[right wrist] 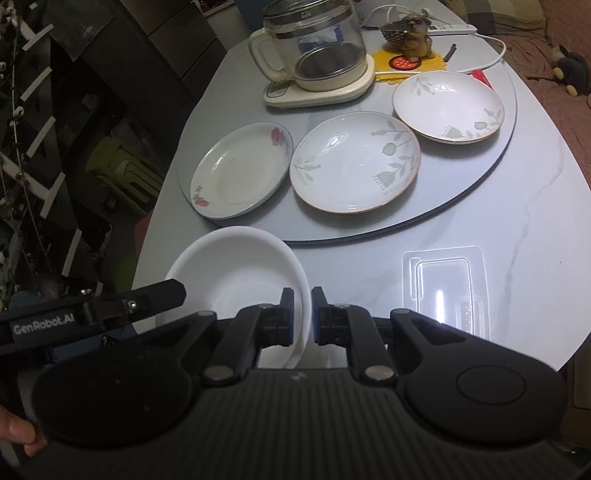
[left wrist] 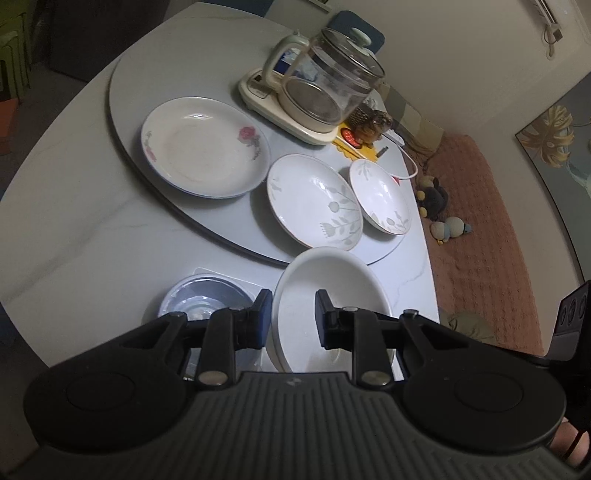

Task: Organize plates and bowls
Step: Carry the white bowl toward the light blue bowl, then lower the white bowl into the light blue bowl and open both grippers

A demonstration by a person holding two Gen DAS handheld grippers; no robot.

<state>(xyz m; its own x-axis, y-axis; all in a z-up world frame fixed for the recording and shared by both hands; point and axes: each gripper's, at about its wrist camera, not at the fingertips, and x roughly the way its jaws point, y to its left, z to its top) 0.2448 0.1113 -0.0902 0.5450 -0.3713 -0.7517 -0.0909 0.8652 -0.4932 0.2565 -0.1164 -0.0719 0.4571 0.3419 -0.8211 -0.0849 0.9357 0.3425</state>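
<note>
A plain white bowl (left wrist: 332, 280) (right wrist: 240, 266) hangs tilted over the table's near edge, held by both grippers. My left gripper (left wrist: 293, 317) is shut on its left rim, one pad outside and one inside. My right gripper (right wrist: 303, 314) is shut on the right rim. On the grey turntable (right wrist: 461, 177) lie a rose-patterned plate (left wrist: 203, 147) (right wrist: 240, 170), a large leaf-patterned plate (left wrist: 314, 199) (right wrist: 354, 162) and a smaller leaf-patterned plate (left wrist: 380, 199) (right wrist: 448, 107). A blue-grey bowl (left wrist: 207, 299) sits below the left gripper, partly hidden by it.
A glass kettle (left wrist: 325, 88) (right wrist: 314, 48) on its cream base stands at the back of the turntable, beside a dog figurine (right wrist: 413, 33) and a white cable. A clear plastic tray (right wrist: 443, 284) lies on the marble table at the right. Soft toys lie on the pink blanket (left wrist: 480, 206).
</note>
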